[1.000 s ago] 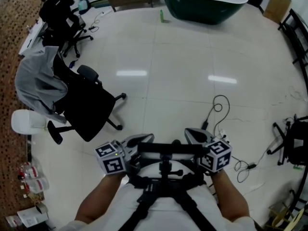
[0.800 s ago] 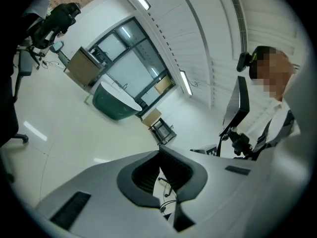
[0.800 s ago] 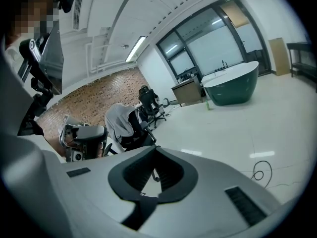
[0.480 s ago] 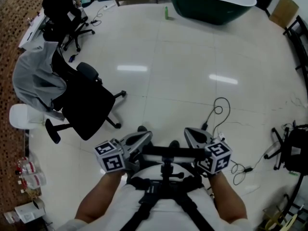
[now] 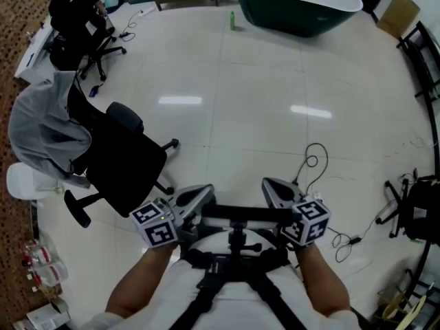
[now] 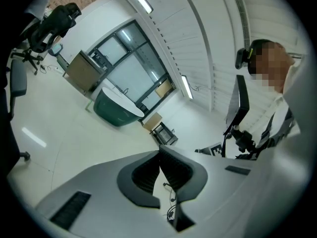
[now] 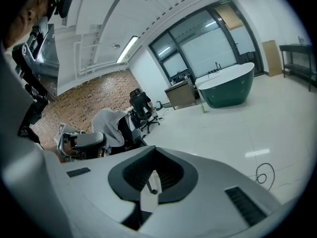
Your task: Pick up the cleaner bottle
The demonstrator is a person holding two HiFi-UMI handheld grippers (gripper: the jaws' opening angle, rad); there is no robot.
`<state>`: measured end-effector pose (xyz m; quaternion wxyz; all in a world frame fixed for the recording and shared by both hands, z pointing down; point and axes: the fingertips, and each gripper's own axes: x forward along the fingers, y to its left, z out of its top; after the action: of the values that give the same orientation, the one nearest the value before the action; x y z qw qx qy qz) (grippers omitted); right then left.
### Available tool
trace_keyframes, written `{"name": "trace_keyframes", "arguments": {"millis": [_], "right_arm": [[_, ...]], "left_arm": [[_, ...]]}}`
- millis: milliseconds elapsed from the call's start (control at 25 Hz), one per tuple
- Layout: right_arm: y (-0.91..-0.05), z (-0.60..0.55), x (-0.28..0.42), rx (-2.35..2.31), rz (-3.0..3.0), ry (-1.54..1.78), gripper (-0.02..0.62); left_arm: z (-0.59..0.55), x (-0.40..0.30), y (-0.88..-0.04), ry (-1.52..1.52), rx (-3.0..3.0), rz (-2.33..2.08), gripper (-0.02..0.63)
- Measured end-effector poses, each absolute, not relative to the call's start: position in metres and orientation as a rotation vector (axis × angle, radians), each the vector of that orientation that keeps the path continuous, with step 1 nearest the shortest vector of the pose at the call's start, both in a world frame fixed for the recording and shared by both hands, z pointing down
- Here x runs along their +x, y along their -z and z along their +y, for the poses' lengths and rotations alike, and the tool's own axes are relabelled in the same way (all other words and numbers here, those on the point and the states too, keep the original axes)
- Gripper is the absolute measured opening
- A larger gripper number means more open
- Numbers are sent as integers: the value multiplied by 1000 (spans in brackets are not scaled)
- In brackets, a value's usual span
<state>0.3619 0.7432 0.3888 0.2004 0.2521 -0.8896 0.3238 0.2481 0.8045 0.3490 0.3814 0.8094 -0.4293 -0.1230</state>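
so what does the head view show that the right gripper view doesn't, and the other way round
Only the head view: the marker cube on the right gripper and both forearms. Only the right gripper view: the windows and a ceiling light. Both: the tub, the bottle beside it, the chair with a grey jacket and the floor cable.

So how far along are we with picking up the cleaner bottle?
Nothing looks done yet. The green bottle, likely the cleaner, stands on the floor beside the dark tub, far from both grippers. In hand: nothing; left gripper and right gripper are shut and empty. Left: get to the bottle, open a gripper, grasp, lift.
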Motion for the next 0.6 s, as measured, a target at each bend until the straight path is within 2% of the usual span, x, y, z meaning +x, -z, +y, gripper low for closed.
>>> {"name": "trace_keyframes", "arguments": {"millis": [120, 280, 600], "right_arm": [[-389, 734, 335, 740, -2485, -893, 8], [-388, 726, 304, 801, -2468, -883, 8], [-392, 715, 278, 890, -2416, -873, 9]], "left_arm": [[794, 216, -345, 320, 2099, -1134, 0], [781, 174, -343, 318, 2127, -1186, 89], [770, 137, -347, 299, 2157, -1163, 110]]}}
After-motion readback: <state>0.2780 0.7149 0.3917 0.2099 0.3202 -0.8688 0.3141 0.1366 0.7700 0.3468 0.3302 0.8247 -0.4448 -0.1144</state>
